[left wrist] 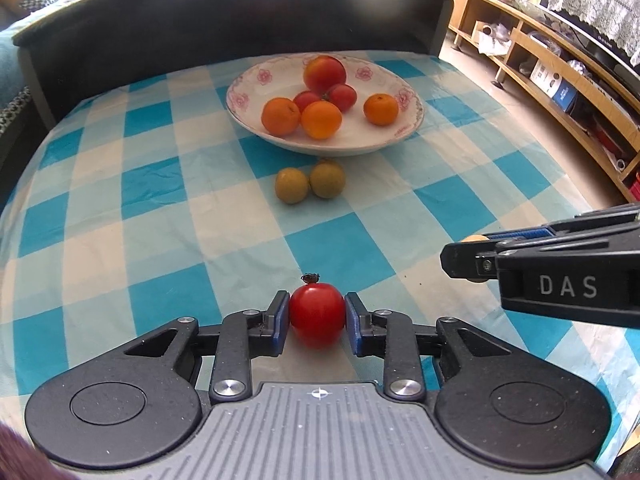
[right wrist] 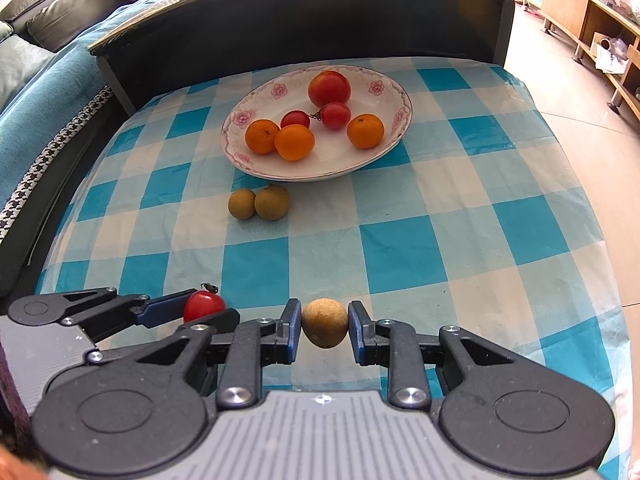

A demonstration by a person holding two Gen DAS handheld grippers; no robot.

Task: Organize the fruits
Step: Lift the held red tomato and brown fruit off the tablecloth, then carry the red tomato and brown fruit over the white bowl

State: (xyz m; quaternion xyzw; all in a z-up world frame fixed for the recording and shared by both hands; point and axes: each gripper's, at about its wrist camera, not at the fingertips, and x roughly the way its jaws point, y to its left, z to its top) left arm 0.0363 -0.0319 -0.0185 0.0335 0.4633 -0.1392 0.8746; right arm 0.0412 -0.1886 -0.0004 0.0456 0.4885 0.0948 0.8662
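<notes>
My left gripper is shut on a red cherry tomato, low over the blue-checked cloth; the same tomato shows at the lower left of the right wrist view. Just to its right, my right gripper is shut on a brown round longan; its side shows as right gripper. Further back stands a white flowered plate holding three oranges, two cherry tomatoes and a larger red fruit. Two greenish longans lie touching on the cloth in front of the plate.
A dark raised board runs behind the table. A sofa with blue cover lies left, wooden shelves and tiled floor right. The cloth's right edge drops to the floor.
</notes>
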